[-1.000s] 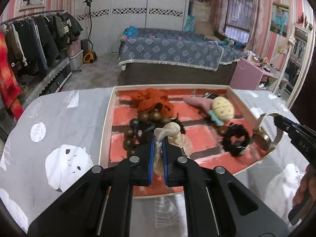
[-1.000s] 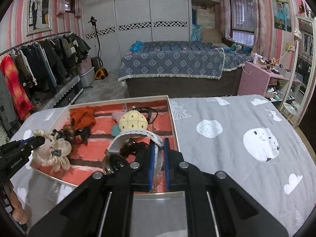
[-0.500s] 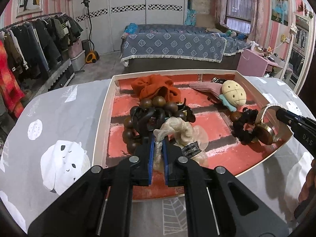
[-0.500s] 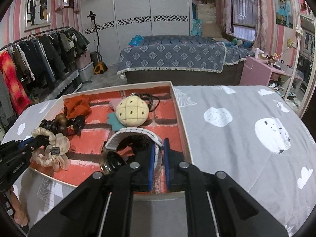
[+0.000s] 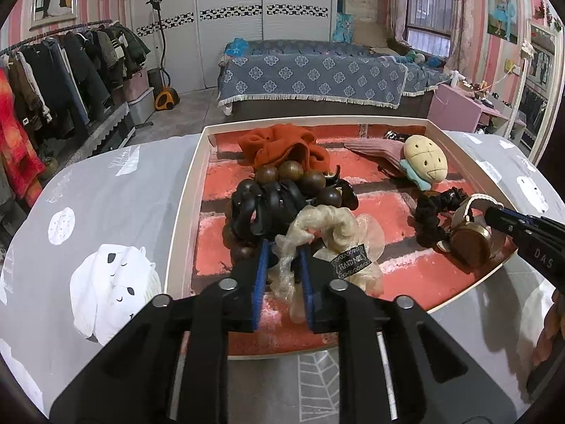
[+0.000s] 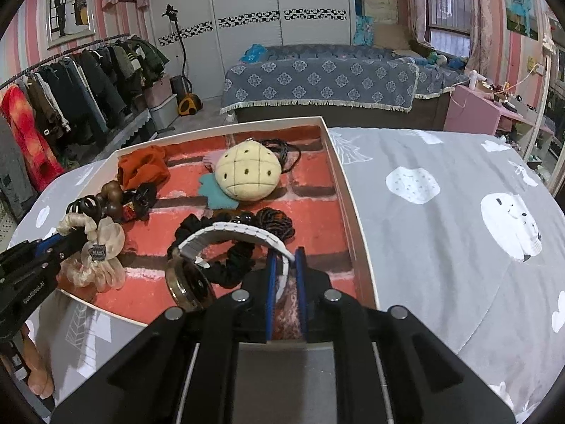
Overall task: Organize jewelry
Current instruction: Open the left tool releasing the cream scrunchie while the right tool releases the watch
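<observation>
Each tool is matte black plastic: the left tool (image 5: 282, 258) and right tool (image 6: 284, 265) have blue finger pads (image 5: 259, 279), round silver screws (image 5: 227, 284) on the finger bases, and white lettering (image 6: 33, 291). Bare skin (image 6: 37, 371) shows behind the body.

Left gripper (image 5: 284, 261) is covering the near end of the scrunchie (image 5: 332, 226), so contact there isn't readable. Scrunchie is hiding part of the beads (image 5: 289, 173) and black clip (image 5: 268, 201). Right gripper (image 6: 285, 268) is blocking the watch (image 6: 190, 282) strap's lower end. Tray (image 6: 339, 162) near edge is disappearing behind both gripper bodies. Black cord (image 6: 286, 150) behind the plush (image 6: 247, 175) is too small to identify. Hand (image 5: 551, 332) is getting cut off at the frame edge.
</observation>
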A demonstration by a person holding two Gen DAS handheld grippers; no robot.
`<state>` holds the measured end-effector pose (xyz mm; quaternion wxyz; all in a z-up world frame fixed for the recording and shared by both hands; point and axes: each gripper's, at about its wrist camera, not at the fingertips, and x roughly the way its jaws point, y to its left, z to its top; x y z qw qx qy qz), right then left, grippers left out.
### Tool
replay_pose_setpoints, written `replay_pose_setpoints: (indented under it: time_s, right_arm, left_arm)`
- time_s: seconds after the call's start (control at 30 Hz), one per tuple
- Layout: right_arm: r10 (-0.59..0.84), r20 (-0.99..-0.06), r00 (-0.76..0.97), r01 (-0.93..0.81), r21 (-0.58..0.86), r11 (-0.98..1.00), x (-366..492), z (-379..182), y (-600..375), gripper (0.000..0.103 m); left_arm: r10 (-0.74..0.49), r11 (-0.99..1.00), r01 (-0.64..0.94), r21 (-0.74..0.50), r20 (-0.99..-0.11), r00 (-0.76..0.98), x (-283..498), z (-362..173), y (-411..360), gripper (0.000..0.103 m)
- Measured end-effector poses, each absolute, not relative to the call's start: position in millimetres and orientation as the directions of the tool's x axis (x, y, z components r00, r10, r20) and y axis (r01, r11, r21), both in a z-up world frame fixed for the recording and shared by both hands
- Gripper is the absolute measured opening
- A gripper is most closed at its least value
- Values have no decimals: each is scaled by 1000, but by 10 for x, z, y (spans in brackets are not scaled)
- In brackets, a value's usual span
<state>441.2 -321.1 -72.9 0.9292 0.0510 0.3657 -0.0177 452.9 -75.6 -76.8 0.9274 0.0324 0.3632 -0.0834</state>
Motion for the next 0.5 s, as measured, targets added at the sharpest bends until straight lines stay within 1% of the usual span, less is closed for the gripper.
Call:
replay_pose_setpoints:
  time_s: [0.03,0.1,0.13,0.17,0.2,0.23,0.27,0.3,0.33,0.37,0.43,0.5]
  right_arm:
    - [1,-679,734,68,74,995,4401,-723,-3199,13]
    - [-5,-674,738,60,58,997,4378,-707,-3180,14]
    - [-10,-670,743,59,50,997,4363,-695,-3174,17]
    - [-11,-661,751,57,48,997,4342,-675,-3172,22]
    - [-12,-652,758,56,47,997,4320,-658,-3174,34]
    - [-16,-639,769,56,42,998,4288,-634,-3172,47]
    - [-18,-629,777,55,38,998,4267,-619,-3168,50]
    - [-21,-619,785,51,31,998,4239,-598,-3158,51]
    - [-23,-616,788,48,25,999,4225,-590,-3146,51]
    - [-22,-613,790,45,22,999,4214,-582,-3137,52]
    - [-22,-604,797,39,16,999,4178,-558,-3114,61]
    - [-29,-591,806,38,3,999,4135,-510,-3084,62]
  left_arm:
    - [-132,984,177,-2,-677,724,4519,-763,-750,26]
    - [-127,986,170,0,-667,735,4490,-745,-732,39]
    - [-126,986,166,-2,-661,740,4472,-733,-717,42]
    - [-129,986,165,-7,-656,744,4458,-719,-705,49]
    - [-130,987,159,-13,-647,751,4434,-699,-687,56]
    - [-129,988,156,-15,-641,756,4420,-684,-674,58]
    - [-129,988,154,-17,-636,761,4411,-666,-659,63]
    - [-129,989,149,-20,-627,768,4392,-646,-642,68]
    - [-130,989,145,-25,-620,773,4377,-630,-630,70]
    - [-131,989,144,-29,-616,777,4369,-612,-621,74]
    - [-131,990,140,-32,-601,788,4327,-555,-609,81]
    - [-124,991,131,-31,-584,802,4269,-477,-601,92]
